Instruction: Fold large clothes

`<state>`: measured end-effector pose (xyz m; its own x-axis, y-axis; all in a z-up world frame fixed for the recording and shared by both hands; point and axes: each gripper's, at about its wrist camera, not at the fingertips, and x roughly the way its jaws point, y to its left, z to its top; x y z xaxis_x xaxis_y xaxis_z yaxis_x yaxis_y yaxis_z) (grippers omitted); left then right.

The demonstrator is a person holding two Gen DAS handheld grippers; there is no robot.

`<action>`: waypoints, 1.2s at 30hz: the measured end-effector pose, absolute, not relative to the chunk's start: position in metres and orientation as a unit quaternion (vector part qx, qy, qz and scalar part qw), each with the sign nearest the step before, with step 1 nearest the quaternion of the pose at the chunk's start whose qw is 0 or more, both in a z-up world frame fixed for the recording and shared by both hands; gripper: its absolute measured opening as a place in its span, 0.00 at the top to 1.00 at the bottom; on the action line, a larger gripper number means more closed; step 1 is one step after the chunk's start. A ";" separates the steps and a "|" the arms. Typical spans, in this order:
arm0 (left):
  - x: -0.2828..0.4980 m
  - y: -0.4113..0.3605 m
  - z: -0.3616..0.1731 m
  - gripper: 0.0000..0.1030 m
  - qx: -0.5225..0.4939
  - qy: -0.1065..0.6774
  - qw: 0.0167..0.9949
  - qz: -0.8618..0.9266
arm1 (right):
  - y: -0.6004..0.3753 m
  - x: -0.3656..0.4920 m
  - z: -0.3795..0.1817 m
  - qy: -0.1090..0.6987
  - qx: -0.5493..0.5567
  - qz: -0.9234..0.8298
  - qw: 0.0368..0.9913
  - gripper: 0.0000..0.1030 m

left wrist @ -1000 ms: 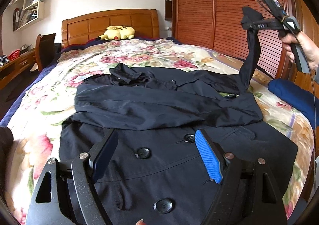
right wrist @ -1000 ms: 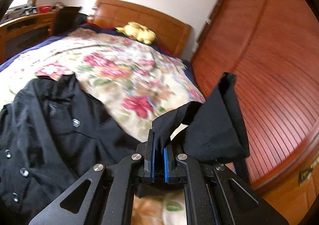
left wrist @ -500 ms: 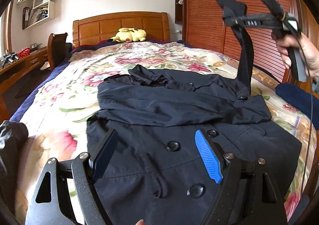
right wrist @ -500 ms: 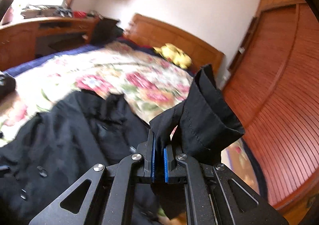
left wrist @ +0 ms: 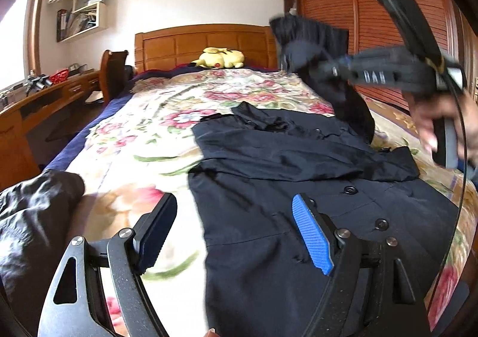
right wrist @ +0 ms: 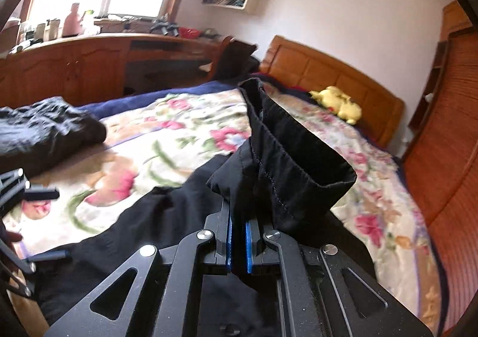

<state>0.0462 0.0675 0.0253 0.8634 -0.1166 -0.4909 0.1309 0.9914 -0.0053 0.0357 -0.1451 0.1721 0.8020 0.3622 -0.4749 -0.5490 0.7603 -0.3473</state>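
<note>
Right hand-held gripper (right wrist: 237,235): clamped on coat sleeve (right wrist: 286,163), now swung inward over the coat (left wrist: 298,217).
Left hand-held gripper (left wrist: 236,235): apart, empty.
Meaning: sleeve fold likely underway.

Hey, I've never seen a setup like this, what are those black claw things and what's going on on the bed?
There's no robot here. A person holds a two-finger gripper in each hand, each with its own camera looking along its fingers.

Left camera: the open left gripper hovers over a dark navy buttoned coat spread on the floral bedspread.

Right camera: the right gripper is shut on the coat's sleeve cuff, lifted above the bed. Its holder's hand shows in the left view.

A yellow plush toy lies by the headboard.
</note>
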 end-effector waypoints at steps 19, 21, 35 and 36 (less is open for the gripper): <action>0.050 0.104 0.022 0.22 -0.010 0.250 0.968 -0.030 | -0.144 0.061 0.125 0.316 -0.146 0.307 0.886 0.88; 0.050 0.101 0.022 0.22 -0.007 0.251 0.967 -0.033 | -0.150 0.063 0.123 0.326 -0.144 0.302 0.884 0.81; 0.055 0.086 0.019 0.22 0.004 0.256 0.966 -0.038 | -0.179 0.035 0.119 0.304 -0.136 0.302 0.893 0.43; 0.055 0.085 0.019 0.22 0.004 0.256 0.966 -0.038 | -0.181 0.033 0.116 0.300 -0.136 0.299 0.896 0.43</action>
<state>0.0546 0.0849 0.0192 0.8656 -0.0713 -0.4956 0.0754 0.9971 -0.0118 0.0329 -0.1814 0.1160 0.6411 0.4545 -0.6184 -0.6171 0.7843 -0.0634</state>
